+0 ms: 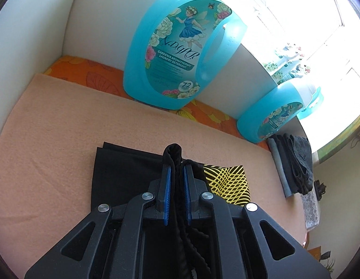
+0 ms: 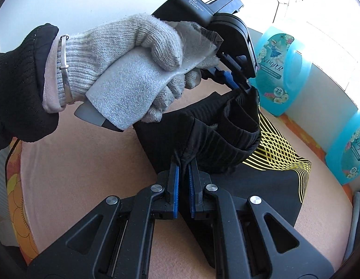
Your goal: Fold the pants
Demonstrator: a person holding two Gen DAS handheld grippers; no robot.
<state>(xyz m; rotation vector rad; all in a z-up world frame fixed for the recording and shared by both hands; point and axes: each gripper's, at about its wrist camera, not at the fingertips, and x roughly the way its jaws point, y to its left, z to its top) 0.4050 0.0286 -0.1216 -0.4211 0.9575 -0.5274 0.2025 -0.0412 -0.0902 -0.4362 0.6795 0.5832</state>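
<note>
One pair of black pants (image 1: pixel 124 172) with a yellow lattice print (image 1: pixel 226 183) lies on a peach towel (image 1: pixel 52 139), its waistband end lifted off the cloth; rest of the garment flat at 6 o'clock of the towel in the left wrist view. Left gripper (image 1: pixel 177 169) pinched nearly closed on a bunched fold of black fabric, blue pads pressing both sides. Right gripper (image 2: pixel 184 162) likewise clamped tight on the ribbed waistband edge. In the right wrist view the left gripper (image 2: pixel 245 86) sits at 1 o'clock, gripped by a gray-gloved left hand (image 2: pixel 133 69). Large blue detergent bottle (image 1: pixel 180 46) stands at 12 o'clock on orange floral cloth (image 1: pixel 86 74); second bottle (image 1: pixel 273 114) at 2 o'clock. Folded dark clothes stack (image 1: pixel 294 162) at 3 o'clock, against the towel's edge
</note>
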